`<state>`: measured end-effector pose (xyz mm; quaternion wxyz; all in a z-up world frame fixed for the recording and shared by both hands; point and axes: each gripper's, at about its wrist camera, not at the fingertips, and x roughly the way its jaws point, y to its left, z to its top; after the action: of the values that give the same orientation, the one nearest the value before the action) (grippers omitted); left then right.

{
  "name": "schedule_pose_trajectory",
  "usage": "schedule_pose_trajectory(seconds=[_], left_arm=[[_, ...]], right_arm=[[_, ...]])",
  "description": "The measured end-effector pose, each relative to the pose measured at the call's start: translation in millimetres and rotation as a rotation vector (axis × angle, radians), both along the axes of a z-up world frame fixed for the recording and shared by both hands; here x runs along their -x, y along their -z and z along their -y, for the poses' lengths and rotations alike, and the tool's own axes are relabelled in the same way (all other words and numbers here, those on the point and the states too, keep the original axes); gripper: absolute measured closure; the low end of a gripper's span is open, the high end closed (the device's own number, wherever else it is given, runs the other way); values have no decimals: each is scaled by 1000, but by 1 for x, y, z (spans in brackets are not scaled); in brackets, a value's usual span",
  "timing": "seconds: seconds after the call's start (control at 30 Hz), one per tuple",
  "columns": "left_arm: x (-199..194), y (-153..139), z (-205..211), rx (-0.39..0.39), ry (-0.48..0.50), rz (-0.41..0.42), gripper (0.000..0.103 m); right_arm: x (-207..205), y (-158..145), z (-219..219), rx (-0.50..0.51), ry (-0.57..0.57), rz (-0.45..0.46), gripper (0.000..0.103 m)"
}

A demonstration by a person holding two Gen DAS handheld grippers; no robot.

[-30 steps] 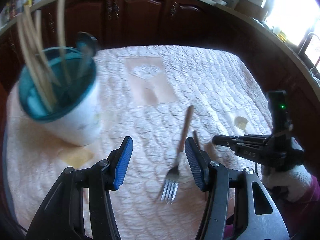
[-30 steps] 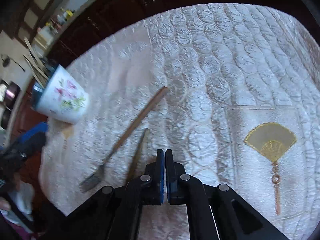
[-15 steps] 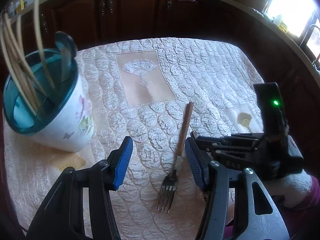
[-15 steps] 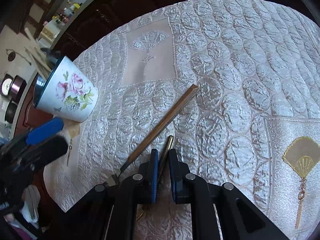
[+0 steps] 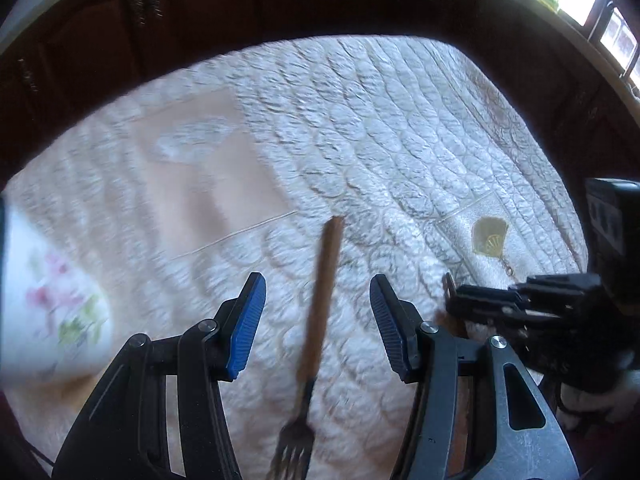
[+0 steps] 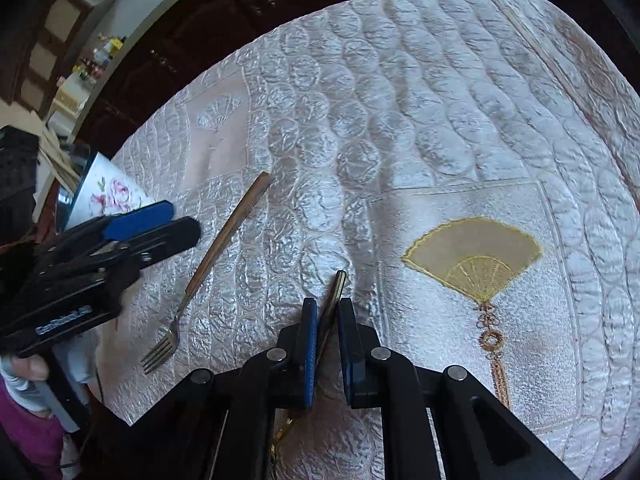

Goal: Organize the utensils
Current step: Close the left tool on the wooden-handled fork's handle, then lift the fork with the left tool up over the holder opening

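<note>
A fork with a wooden handle [image 5: 320, 300] [image 6: 224, 248] lies on the quilted cloth, tines toward me. My left gripper [image 5: 316, 312] [image 6: 180, 220] is open and hangs just above the cloth, its blue pads on either side of the fork's handle without touching it. My right gripper [image 6: 326, 312] [image 5: 452, 304] is shut on a thin dark utensil [image 6: 334, 292] with a gold end; the handle's tip pokes out past the pads. The flowered cup [image 5: 52, 300] [image 6: 108, 192] that holds sticks stands at the far left, partly cut off.
The pale quilted cloth [image 6: 400, 100] covers the table, with a gold fan motif [image 6: 472, 256] to the right of my right gripper. Dark wooden cabinets [image 5: 200, 20] run behind the table's far edge. A gloved hand [image 5: 600, 400] holds the right gripper.
My left gripper swung right and down, so the fork now lies between its pads and the cup slid to the picture's left edge. My right gripper took the dark utensil and carried it right, away from the fork.
</note>
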<state>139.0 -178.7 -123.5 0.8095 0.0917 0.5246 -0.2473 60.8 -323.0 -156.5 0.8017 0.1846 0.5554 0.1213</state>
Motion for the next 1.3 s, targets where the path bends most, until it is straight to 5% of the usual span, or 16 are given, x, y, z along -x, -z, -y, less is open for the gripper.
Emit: schedule_pose_trajectory(seconds=[0.17,0.3,0.37,0.97,1.3], left_arm=[[-11,20,27,-66,60,-34,52],[-15,32,39,-120,67,-21,79],[-14,31,38,-121,61,-10,93],[60,-84,-109,192,-131,121,94],[97,-122,-167,243,-217,194,95]], right_arm=[[4,-1,12,-35,-4,-4,80],[0,0,2,-13,-27,5,80],[-2,-1,-5,4,-43,25,90],[3,-89,-65,-56,-187,278,97],[2,-115,-108,-44,-265,338,97]])
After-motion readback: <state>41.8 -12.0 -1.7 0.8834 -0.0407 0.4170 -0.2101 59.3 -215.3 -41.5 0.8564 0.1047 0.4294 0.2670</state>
